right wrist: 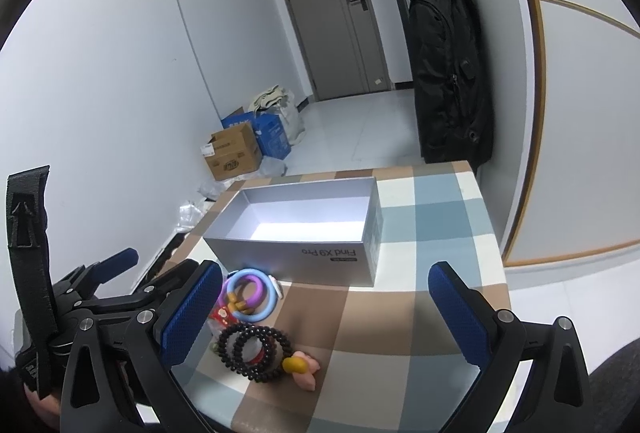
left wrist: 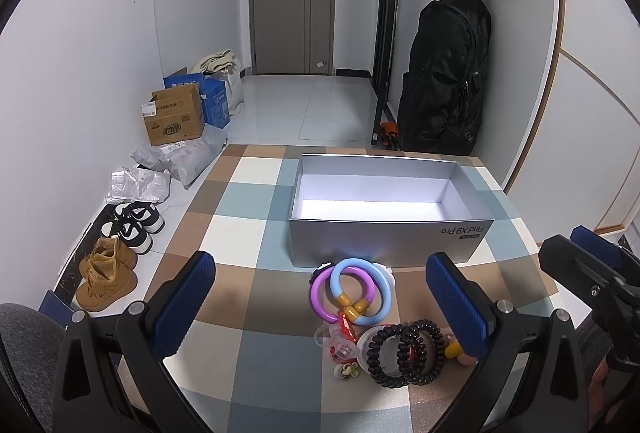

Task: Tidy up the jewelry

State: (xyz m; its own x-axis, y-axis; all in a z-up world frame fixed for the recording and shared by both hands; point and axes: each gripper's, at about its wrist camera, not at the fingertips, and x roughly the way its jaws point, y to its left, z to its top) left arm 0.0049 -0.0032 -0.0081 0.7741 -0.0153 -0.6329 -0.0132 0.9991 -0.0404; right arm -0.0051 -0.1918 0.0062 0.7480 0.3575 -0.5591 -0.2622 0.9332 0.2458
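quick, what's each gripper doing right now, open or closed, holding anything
Left gripper: open, holding nothing.
Right gripper: open, holding nothing.

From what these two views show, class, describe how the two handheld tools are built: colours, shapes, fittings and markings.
Both match: the left tool and right tool have black, angular plastic frames with triangular cut-outs and round silver bolts. Each finger carries a blue pad with a fine dotted texture. The right view shows a black strap with a raised arrow on the left tool's body.
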